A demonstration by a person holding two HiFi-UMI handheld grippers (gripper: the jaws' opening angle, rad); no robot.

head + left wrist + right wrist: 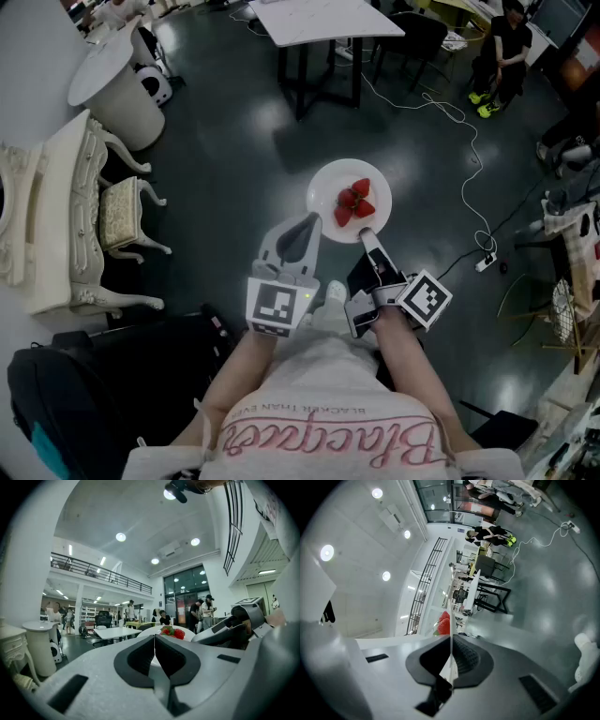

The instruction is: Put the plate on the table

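Head view: white plate [328, 187] of strawberries [354, 202] held over the floor [234, 169].
Right gripper [367, 233] clamps the near rim, keeping it level; left gripper [307, 223], closed and empty, sits just beside it.

left gripper [154, 638]: jaws together | plate [145, 631] beyond, strawberries [174, 632] on it

Reaches both bare forearms forward, side by side, out from the chest. Holds the left tool [307, 223] up front with its jaws pressed together and nothing between them, tip just beside the plate [325, 192]. Pinches the near rim of that plate with the right tool [367, 234], jaws closed on the thin edge. Carries a marker cube on each tool, close to the wrists.
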